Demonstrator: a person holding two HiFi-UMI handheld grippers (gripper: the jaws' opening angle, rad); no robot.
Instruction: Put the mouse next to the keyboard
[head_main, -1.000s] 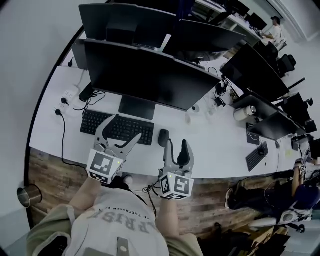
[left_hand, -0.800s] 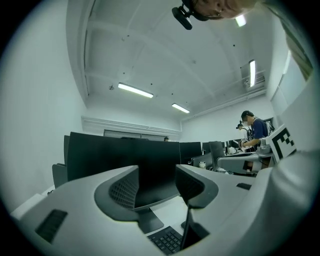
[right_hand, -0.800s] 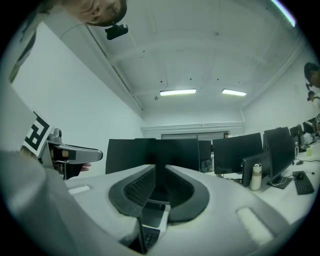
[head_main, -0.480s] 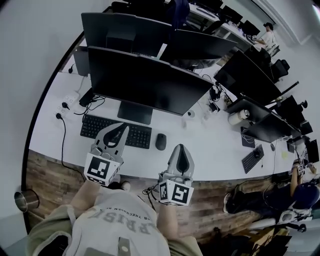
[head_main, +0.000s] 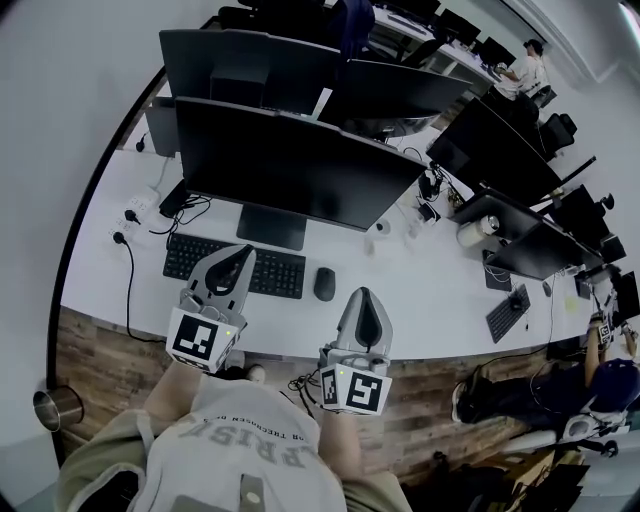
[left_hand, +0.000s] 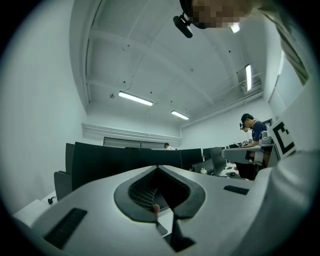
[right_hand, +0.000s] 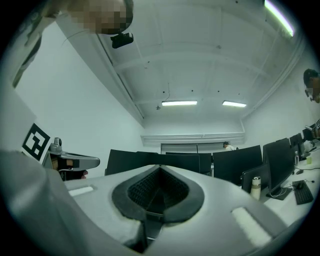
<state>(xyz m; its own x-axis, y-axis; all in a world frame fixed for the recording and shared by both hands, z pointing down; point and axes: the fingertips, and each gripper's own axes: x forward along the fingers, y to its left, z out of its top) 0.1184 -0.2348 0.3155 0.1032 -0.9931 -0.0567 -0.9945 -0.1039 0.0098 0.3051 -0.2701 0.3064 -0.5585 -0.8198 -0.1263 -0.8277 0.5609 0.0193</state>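
Observation:
A black mouse (head_main: 324, 284) lies on the white desk (head_main: 420, 290) just right of the black keyboard (head_main: 235, 268), a small gap between them. My left gripper (head_main: 243, 252) hovers over the keyboard's front edge; its jaws have just closed and are shut with nothing between them. My right gripper (head_main: 362, 294) hangs near the desk's front edge, a little right of the mouse and apart from it, also shut and empty. In the left gripper view the left gripper (left_hand: 159, 168) points level at dark monitor backs. The right gripper (right_hand: 160, 168) in its own view points level too; mouse and keyboard are hidden there.
A wide dark monitor (head_main: 290, 165) stands behind the keyboard, with more monitors beyond. Cables and a power strip (head_main: 140, 205) lie at the desk's left end. A metal cup (head_main: 55, 408) sits low at the left. A second keyboard (head_main: 508, 312) lies far right. People work at distant desks.
Both grippers had open jaws a second ago and now have them shut. Both have lifted a little and drawn back from the mouse and keyboard, which stay in place.

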